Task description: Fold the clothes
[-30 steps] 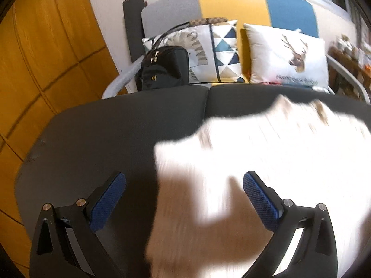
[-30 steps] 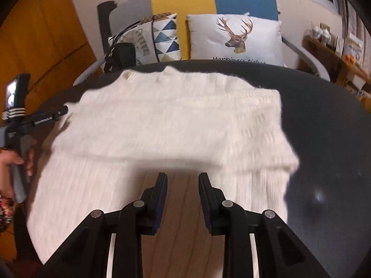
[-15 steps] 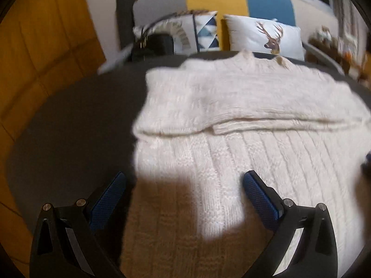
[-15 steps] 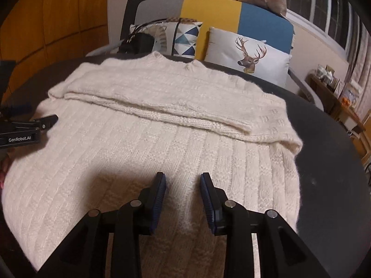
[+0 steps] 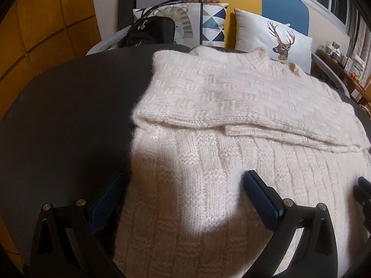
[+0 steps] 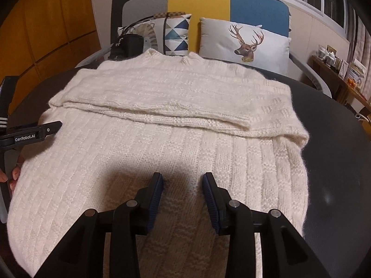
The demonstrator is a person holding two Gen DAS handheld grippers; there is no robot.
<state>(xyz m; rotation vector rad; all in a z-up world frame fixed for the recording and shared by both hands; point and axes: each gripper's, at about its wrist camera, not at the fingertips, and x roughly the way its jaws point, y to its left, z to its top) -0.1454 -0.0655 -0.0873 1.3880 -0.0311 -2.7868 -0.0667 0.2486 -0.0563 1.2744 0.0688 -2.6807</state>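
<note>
A cream knitted sweater (image 5: 231, 143) (image 6: 176, 139) lies flat on the dark round table (image 5: 65, 120) (image 6: 336, 153), its sleeves folded across the chest. My left gripper (image 5: 185, 176) is wide open low over the sweater's left edge: one blue pad (image 5: 109, 197) hangs over bare table, the other over the knit. Its tip (image 6: 53, 125) also shows in the right wrist view, with a hand below it. My right gripper (image 6: 183, 176) hovers over the lower body of the sweater with its jaws opening. Knit lies under the gap, and nothing is pinched.
Behind the table stands a grey, yellow and blue sofa (image 6: 199, 2) with a deer pillow (image 6: 245, 41), a patterned pillow (image 5: 185, 23) and a black bag (image 5: 148, 32). A cluttered shelf (image 6: 340, 69) is at the right. Orange wall panels (image 5: 34, 34) are at the left.
Both grippers have sunk closer to the sweater. The left view has swung from the bare table onto the sweater's left edge. The right jaws stand wider apart than before.
</note>
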